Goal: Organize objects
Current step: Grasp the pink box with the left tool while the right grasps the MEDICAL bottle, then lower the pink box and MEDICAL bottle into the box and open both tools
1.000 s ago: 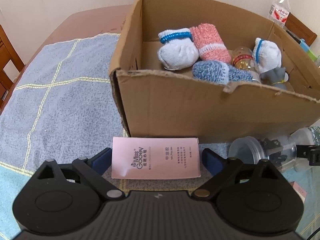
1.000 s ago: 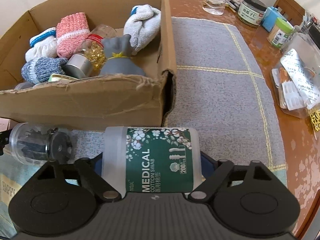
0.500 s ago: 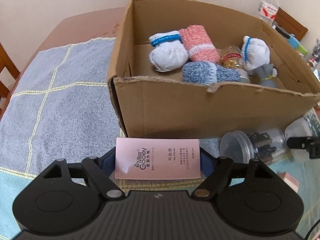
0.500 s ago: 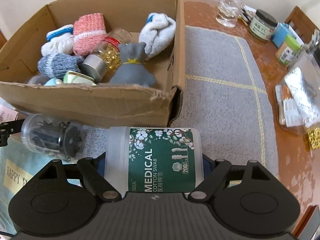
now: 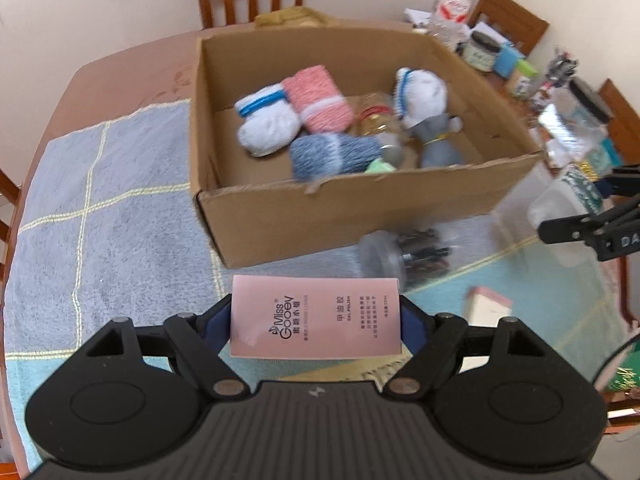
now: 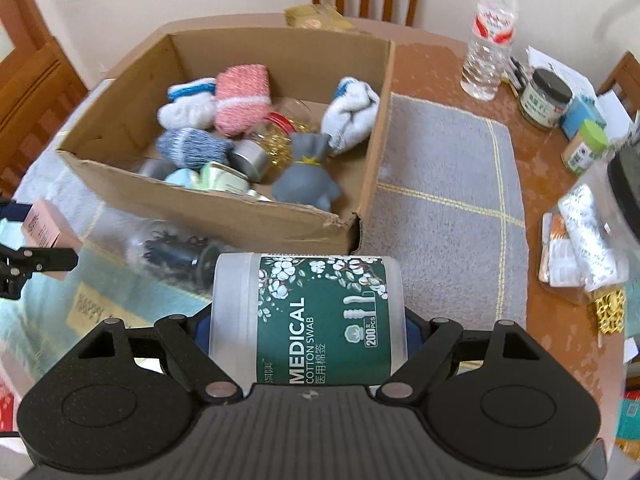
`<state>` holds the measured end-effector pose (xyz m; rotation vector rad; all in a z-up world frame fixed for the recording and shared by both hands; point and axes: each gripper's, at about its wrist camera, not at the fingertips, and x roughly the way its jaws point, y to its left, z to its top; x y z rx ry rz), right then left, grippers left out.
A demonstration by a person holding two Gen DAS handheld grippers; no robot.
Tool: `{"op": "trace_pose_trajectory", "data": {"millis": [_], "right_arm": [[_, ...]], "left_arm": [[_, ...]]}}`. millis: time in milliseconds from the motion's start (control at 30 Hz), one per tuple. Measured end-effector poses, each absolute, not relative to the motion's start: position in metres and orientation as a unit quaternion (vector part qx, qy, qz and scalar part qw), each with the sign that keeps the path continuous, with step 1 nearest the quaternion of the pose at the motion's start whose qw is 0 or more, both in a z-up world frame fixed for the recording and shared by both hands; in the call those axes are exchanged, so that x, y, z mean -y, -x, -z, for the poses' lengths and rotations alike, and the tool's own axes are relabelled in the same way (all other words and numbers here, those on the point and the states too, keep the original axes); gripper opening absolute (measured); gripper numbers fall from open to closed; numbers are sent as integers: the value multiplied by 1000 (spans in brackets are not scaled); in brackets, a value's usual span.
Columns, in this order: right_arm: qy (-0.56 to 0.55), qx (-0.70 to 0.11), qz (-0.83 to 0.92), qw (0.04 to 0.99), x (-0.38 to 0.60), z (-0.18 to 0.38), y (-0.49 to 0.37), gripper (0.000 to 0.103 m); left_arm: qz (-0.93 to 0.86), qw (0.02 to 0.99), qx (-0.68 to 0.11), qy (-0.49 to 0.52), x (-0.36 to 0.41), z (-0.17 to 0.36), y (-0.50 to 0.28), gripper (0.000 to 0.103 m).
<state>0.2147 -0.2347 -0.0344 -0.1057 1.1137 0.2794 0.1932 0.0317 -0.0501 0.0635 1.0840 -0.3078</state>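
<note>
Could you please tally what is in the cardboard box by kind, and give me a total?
Rolled sock bundles: 4
Jar with red collar: 1
Grey plush toy: 1
Pale green and blue items, partly hidden by the near box wall: at least 2
Total: at least 8

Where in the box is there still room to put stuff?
Inside the cardboard box, bare floor shows along the left wall beside the white sock, and in the right part past the grey pouch. The middle, around the pink sock, is crowded.

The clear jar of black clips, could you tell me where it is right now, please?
The clear jar of black clips lies on its side on the tablecloth, just in front of the cardboard box.
</note>
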Motion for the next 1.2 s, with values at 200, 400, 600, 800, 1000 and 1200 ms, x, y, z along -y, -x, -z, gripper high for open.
{"op": "trace_pose_trajectory", "data": {"millis": [200, 400, 600, 800, 1000, 1200], "right_arm": [[54, -506, -156, 846, 231, 6, -206, 86], [52, -471, -181, 862, 224, -25, -207, 86], [47, -455, -192, 868, 218, -33, -220, 86], [35, -451, -192, 871, 217, -34, -241, 86], [30, -456, -196, 867, 212, -29, -264, 86], [34, -460, -198, 865, 205, -21, -283, 86]], "left_arm": [[167, 854, -492, -35, -22, 12, -188, 81], [179, 869, -460, -40, -14, -15, -200, 81], [172, 880, -441, -37, -10, -29, -232, 81], [146, 886, -439, -33, -12, -27, -279, 81], [131, 884, -448, -22, -16, -15, -321, 81], [117, 884, -453, -15, -19, 0, -355, 82]]}}
